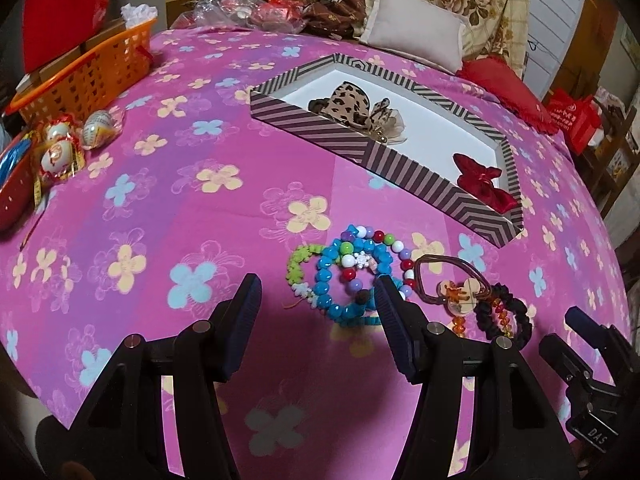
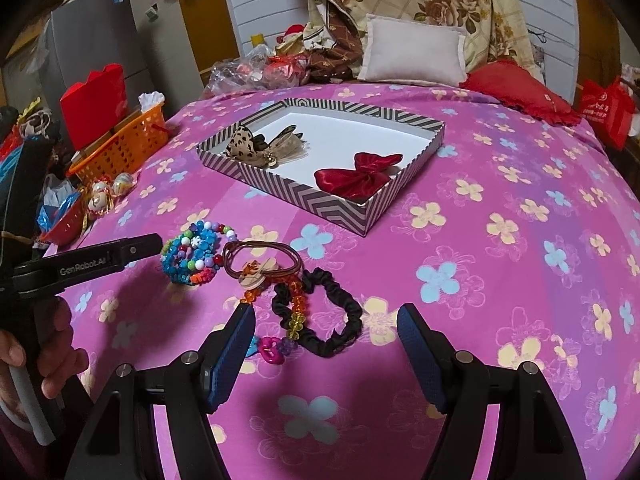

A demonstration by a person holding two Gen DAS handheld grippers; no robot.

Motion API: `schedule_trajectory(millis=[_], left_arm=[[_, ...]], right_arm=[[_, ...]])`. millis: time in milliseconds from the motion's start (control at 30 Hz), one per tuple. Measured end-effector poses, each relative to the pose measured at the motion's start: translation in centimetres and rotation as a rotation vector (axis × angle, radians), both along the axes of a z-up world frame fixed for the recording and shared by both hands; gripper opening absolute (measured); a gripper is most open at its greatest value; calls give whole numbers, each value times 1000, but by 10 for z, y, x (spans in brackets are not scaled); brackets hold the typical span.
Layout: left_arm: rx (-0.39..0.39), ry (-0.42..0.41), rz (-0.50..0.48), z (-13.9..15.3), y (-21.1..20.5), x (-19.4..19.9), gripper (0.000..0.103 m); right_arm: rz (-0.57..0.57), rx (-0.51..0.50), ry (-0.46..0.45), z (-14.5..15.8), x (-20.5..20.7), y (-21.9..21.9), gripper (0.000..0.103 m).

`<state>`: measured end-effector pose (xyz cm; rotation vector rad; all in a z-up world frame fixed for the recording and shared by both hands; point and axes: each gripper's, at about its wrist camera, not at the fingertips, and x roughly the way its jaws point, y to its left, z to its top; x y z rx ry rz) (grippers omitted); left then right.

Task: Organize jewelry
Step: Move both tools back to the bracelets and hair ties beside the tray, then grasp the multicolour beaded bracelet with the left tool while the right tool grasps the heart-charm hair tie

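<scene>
Jewelry pile (image 2: 200, 254) lies on the bed (image 2: 500, 184), at 7 o'clock from the striped tray (image 2: 340, 206), which holds a red bow (image 2: 356, 178) and leopard-print hair ties (image 2: 242, 142). Left gripper (image 1: 318, 294) and right gripper (image 2: 326, 322) both gape, released.

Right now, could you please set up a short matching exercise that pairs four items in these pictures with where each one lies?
Items:
1. red bow
2. black scrunchie
3. leopard-print hair accessory
4. blue bead bracelet

Places:
A. on the pink cover, in front of the open right gripper
B. in the striped box, at its near right corner
C. in the bracelet pile ahead of the open left gripper
D. in the striped box, at its left end

Pairs: 1-B, 2-A, 3-D, 4-C
</scene>
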<state>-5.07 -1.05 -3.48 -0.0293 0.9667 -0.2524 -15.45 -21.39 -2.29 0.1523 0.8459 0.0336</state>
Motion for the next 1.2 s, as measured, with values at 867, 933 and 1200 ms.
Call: schedule_trajectory(millis=[867,933,1200], left_arm=[[-40,116,-14,-24,-17,41,50],[-54,127,-12,-26,-15,44,48],[-44,139,-34,-29,-19,47,21]], right_arm=[[211,-90,57,-22,60,54,54],[230,-105,69,-26,65,57,54],[237,-102,75,-34,72,55,34]])
